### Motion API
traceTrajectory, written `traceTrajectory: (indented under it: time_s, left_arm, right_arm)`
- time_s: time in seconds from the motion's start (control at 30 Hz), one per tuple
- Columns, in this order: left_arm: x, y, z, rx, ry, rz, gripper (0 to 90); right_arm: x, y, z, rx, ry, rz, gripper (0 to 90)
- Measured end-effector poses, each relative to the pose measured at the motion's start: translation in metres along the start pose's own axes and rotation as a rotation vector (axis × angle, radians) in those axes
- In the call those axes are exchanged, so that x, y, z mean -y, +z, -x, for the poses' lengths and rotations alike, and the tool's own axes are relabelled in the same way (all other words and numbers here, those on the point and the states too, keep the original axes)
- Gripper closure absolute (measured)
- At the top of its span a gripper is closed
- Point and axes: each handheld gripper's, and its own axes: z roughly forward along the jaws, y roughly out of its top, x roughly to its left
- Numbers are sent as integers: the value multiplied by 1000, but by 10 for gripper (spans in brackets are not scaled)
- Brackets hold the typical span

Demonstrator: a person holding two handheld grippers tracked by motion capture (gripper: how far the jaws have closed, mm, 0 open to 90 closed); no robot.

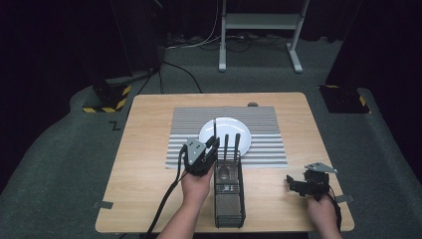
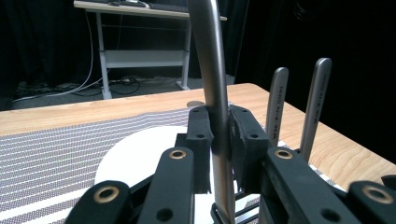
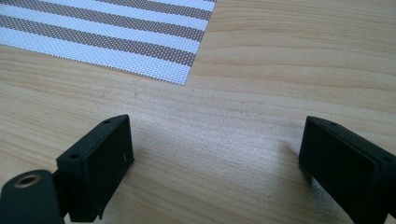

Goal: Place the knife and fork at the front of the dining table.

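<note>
The left gripper [image 2: 218, 135] has its two black jaws pinched on a metal utensil handle [image 2: 212, 70], which stands nearly upright between the pads and curves a little toward its top. The top of the handle runs out of the left gripper view, and its lower end drops out of sight behind the jaws, so what kind of utensil it is cannot be told. In the high view the same left gripper [image 1: 211, 148] sits at the far end of a black wire caddy [image 1: 229, 199] with the thin handle [image 1: 214, 128] rising out of it over the white plate [image 1: 226, 128].

The caddy is a long narrow mesh basket lying on the wooden table [image 1: 149, 164], its far end touching the edge of the striped placemat [image 1: 263, 134]. Two more handles [image 1: 231, 144] stand in that end, just beside the held one, and they show at the right of the left gripper view as two upright metal bars [image 2: 299, 107]. A spoon bowl [image 1: 224, 172] is faintly visible through the mesh; the rest of the caddy's contents are too dark to make out.

The right gripper [image 1: 298, 185] rests low over bare table near the right edge, well apart from the caddy. Its jaws are spread wide with nothing between them, and a corner of the placemat [image 3: 116, 37] lies beyond
</note>
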Motion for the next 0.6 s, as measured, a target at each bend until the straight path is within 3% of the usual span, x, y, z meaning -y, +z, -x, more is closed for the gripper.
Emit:
traceTrajectory:
  time_s: [0.6]
  left_arm:
    - [2,-15,15,-12,-18,40,808]
  right_arm:
    - [0,0,0,0,0,0,97]
